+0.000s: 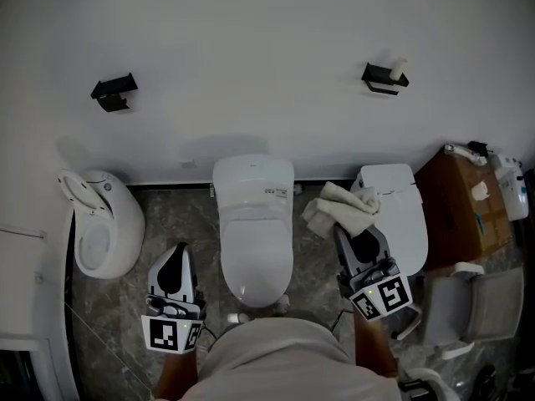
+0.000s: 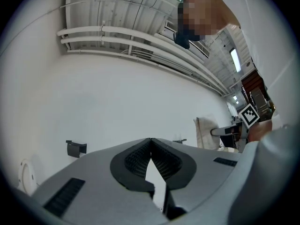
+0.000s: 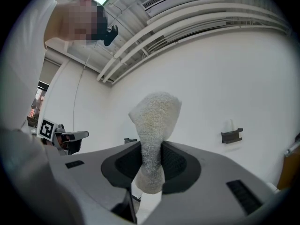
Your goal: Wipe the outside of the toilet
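White wall (image 1: 251, 48) fills the top half of my head view, with dark mottled floor (image 1: 159, 224) below it. Three white fixtures stand along the wall. The toilet (image 1: 253, 232) is in the middle, lid down, tank end at the wall. A rounder toilet with its lid up (image 1: 104, 224) is on its left, and a third toilet, lid shut (image 1: 403, 211), is on its right. A brown cardboard box (image 1: 460, 195) sits far right by the wall, with a grey chair-like piece (image 1: 468, 307) in front of it. My operator's torso (image 1: 276, 362) is at the bottom edge, facing the middle toilet.

The left gripper (image 1: 177, 251) hangs over the floor between the left fixture and the toilet, clear of both. In its own view it tilts up at the wall and ceiling pipes. Its jaws are closed tip to tip with nothing between them.

The right gripper (image 1: 344, 234) is on the toilet's other side, over the gap to the right-hand toilet. Its own view shows the jaws clamped on a cream towel (image 1: 343, 209). The pads pinch the towel's narrow middle, one bunched end stands above the jaws and the other hangs below. In the head view the towel sits just beside the toilet's right flank. I cannot tell whether it touches.

Two small black holders are on the wall: one upper left (image 1: 113, 92), one upper right (image 1: 384, 78) with a pale stub on top.
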A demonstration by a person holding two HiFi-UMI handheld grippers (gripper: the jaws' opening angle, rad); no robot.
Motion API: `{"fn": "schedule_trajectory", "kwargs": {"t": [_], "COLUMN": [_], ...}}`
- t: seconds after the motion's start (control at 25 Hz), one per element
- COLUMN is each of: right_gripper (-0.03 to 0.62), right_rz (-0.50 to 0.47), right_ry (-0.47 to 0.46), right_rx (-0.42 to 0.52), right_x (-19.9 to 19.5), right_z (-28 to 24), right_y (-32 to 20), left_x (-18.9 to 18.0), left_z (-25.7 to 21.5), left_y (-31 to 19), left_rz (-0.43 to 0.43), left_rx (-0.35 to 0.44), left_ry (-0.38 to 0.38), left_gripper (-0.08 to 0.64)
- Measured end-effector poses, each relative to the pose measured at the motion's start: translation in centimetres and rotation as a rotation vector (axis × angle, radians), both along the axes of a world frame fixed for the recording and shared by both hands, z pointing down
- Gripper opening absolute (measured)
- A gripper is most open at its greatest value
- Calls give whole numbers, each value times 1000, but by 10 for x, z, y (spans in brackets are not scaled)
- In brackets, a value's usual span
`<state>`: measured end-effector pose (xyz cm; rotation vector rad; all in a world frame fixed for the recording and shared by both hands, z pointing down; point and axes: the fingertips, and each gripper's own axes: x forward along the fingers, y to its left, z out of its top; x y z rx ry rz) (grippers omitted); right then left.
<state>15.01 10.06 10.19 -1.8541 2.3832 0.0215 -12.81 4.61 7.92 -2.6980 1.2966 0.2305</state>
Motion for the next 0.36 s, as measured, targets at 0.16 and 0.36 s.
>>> {"fn": "schedule_trajectory", "kwargs": {"t": [0.16,0.36], "right_gripper": [117,117], "right_rz": [0,9], "right_ry": [6,6], "right_rx": [-7,0], "right_x": [-1,1], "right_z": [2,0], "right_y": [-11,-19], "left_x": [-8,-10], "left_z": [-1,0], "left_y": [-10,-18], "left_rz": [-17,-20], "left_rx": [3,4], "left_ry": [0,1], "left_gripper": [18,18]}}
